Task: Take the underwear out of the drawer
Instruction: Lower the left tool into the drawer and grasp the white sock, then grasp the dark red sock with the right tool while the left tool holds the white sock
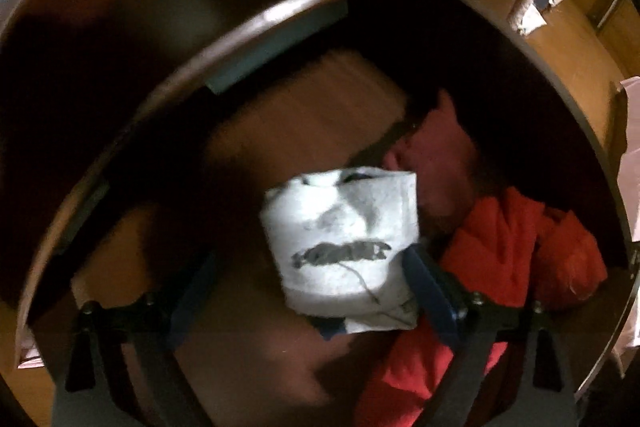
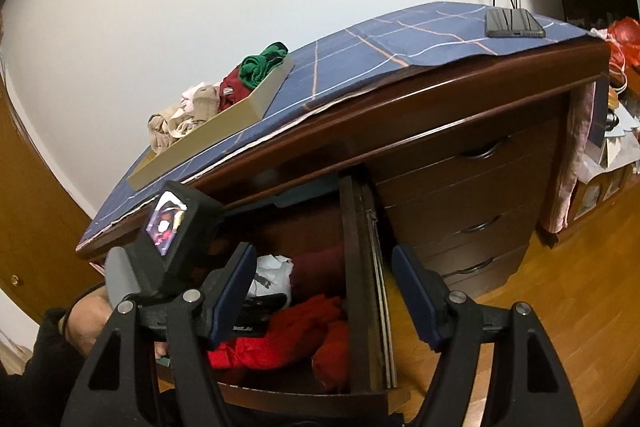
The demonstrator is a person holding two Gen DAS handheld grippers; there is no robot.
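Red clothes crowd the white underwear, seemingly touching.

white underwear | folded, grey print | in open drawer beside red garments

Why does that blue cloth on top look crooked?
The blue cloth lies askew on the dresser, its front edge slanting over the rim. In the box, clothes spill over one side. The open drawer holds a loose jumble.

Drawer mouth: open from above, dresser top overhanging its rear.
Right half: red garments piled.
Left floor: bare wood.
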